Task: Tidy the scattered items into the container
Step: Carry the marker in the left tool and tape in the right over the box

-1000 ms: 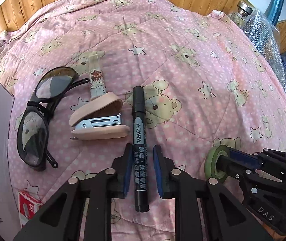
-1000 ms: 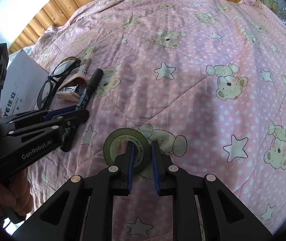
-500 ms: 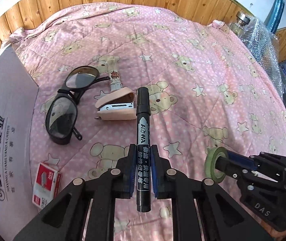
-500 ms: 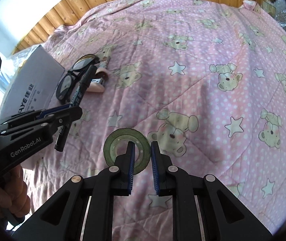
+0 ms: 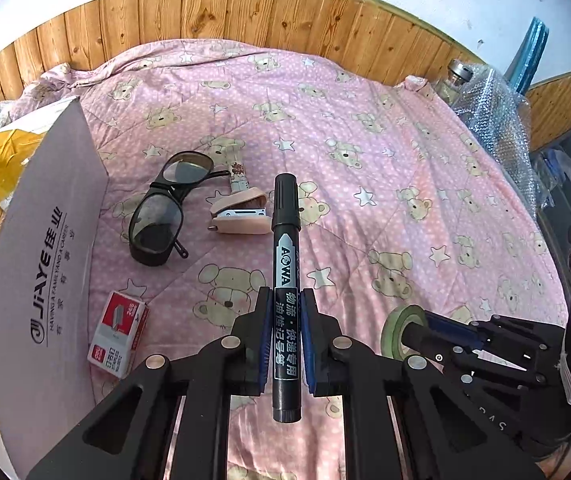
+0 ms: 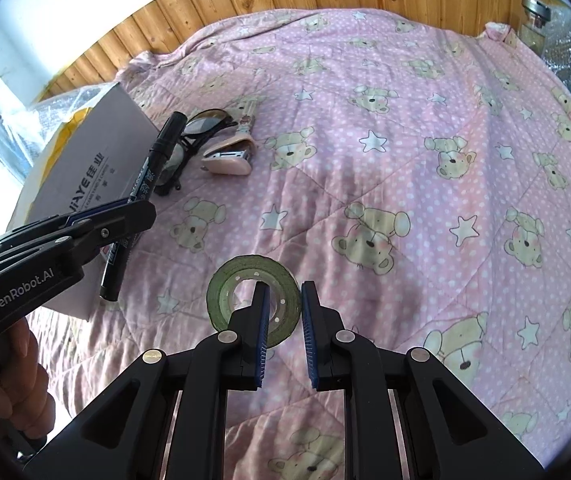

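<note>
My left gripper [image 5: 285, 292] is shut on a black marker [image 5: 285, 236], which it holds above the pink bear-print quilt [image 5: 365, 152] with its cap pointing away. The right wrist view shows that gripper [image 6: 141, 212] and the marker [image 6: 165, 136] at the left, in front of the white cardboard box [image 6: 97, 168]. My right gripper [image 6: 285, 286] is shut on a green tape roll [image 6: 221, 292], one finger through its hole and the other outside the ring. The roll [image 5: 391, 330] hangs clear of the quilt. The box [image 5: 45, 260] stands at the left with yellow lining inside.
On the quilt near the box lie dark sunglasses [image 5: 161, 208], a pink stapler [image 5: 239, 216], a small patterned tube [image 5: 237, 172] and a red-and-white staple box [image 5: 119, 328]. A glass jar [image 5: 455, 80] and bubble wrap [image 5: 497, 120] sit at the far right by the wooden wall.
The left gripper closed on the marker and lifted it. Both grippers have risen and drawn back with their items. The box has come further into view at the left.
</note>
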`<state>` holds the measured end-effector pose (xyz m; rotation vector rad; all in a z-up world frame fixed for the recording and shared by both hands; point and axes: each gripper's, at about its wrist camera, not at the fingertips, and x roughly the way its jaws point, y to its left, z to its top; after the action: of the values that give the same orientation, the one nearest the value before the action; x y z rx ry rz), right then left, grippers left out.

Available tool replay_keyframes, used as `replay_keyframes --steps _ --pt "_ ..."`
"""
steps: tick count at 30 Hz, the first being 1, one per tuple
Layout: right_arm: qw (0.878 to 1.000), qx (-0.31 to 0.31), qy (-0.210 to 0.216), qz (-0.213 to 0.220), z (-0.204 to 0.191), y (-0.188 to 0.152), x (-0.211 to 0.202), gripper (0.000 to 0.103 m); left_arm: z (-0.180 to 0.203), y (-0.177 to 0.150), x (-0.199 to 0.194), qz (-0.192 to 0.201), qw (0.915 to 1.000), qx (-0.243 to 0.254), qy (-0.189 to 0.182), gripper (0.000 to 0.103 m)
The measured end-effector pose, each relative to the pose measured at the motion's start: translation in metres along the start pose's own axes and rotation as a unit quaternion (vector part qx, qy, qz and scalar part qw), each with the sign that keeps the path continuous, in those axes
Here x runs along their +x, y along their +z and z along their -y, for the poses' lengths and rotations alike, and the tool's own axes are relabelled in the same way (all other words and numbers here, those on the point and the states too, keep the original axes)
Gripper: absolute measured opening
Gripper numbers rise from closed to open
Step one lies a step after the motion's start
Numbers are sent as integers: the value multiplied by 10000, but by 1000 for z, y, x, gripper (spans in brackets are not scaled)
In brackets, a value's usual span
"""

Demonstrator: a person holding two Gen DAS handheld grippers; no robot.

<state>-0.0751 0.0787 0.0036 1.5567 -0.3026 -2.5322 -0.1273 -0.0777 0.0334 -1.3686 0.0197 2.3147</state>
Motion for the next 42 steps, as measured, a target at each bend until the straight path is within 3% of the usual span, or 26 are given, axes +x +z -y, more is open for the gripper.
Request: replay_keyframes --steps 19,42 --pt "9995 -245 -100 191 -38 -25 -40 17 -1 -33 -63 544 9979 -110 -344 14" --pt "9961 -773 -77 412 -106 -32 -67 17 -36 -66 -135 1208 9886 -537 -726 14"
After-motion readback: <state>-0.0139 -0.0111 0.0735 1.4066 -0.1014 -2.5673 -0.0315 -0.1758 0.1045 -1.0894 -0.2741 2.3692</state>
